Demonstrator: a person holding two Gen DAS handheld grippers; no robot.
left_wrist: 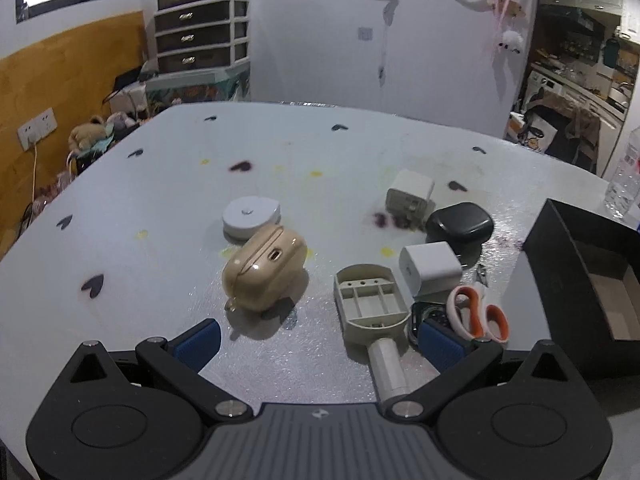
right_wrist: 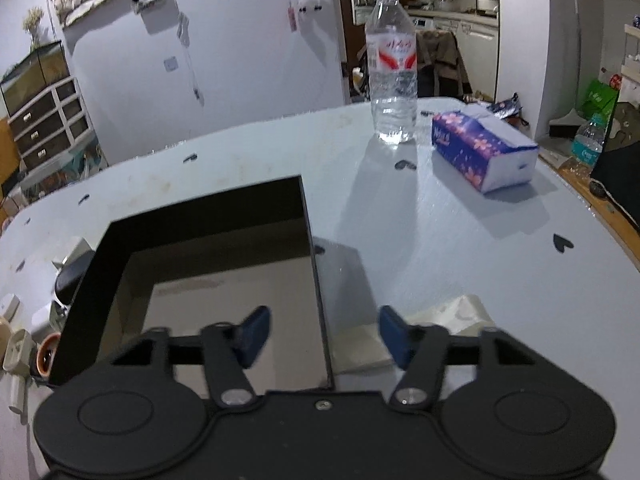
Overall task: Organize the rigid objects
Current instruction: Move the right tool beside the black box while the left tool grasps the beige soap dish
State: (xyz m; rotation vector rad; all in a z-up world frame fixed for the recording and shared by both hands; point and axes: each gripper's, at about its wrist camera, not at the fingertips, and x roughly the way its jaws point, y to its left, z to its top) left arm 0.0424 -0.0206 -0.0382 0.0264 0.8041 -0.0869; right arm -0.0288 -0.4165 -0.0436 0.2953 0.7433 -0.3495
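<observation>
the left tool point(left_wrist: 318, 338) stood apart over the bench point(left_wrist: 120, 208), clamped on nothing. left of the black box point(left_wrist: 568, 280) lay a beige earbud case point(left_wrist: 264, 276), a grey plastic holder point(left_wrist: 370, 300), a white charger point(left_wrist: 430, 268) and orange-handled scissors point(left_wrist: 480, 314). the right tool point(right_wrist: 324, 336) was half apart astride that box's right wall, gripping nothing. beyond the box stood a water bottle point(right_wrist: 392, 76) and a tissue pack point(right_wrist: 484, 150).
</observation>
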